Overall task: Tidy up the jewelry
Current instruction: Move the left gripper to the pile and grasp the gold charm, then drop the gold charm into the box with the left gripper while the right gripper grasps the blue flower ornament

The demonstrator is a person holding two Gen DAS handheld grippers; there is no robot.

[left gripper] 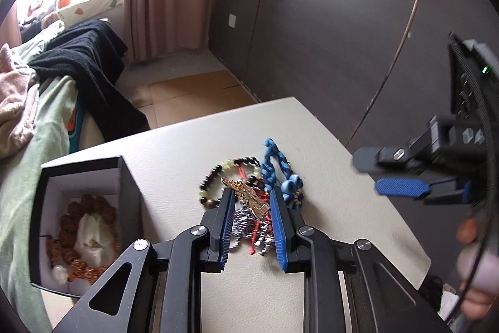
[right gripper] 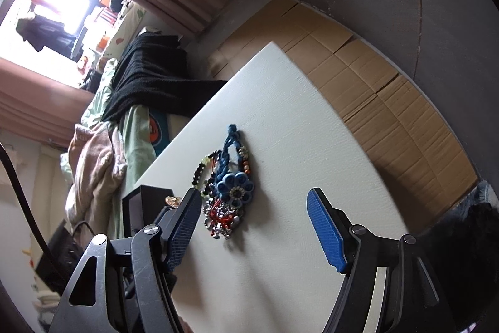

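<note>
A gold charm (left gripper: 246,195) lies slantwise between the blue pads of my left gripper (left gripper: 251,192), which is shut on it just above the jewelry pile. Under it a silver and red piece (left gripper: 249,227) rests on the white table (left gripper: 305,127). A dark and green bead bracelet (left gripper: 215,173) and a blue braided cord with a flower (left gripper: 274,167) lie just beyond. The open black box (left gripper: 84,166) at the left holds brown beads (left gripper: 70,217). My right gripper (left gripper: 366,173) hovers at the right, open with nothing between its fingers; in its own view (right gripper: 252,194) the blue flower (right gripper: 235,186) lies ahead.
A bed with a black blanket (left gripper: 90,58) and green sheet borders the table's left side. Flattened cardboard (right gripper: 389,89) covers the floor beyond the far edge, and a dark wall (left gripper: 327,5) stands behind. A person's hand (left gripper: 477,280) holds the right gripper.
</note>
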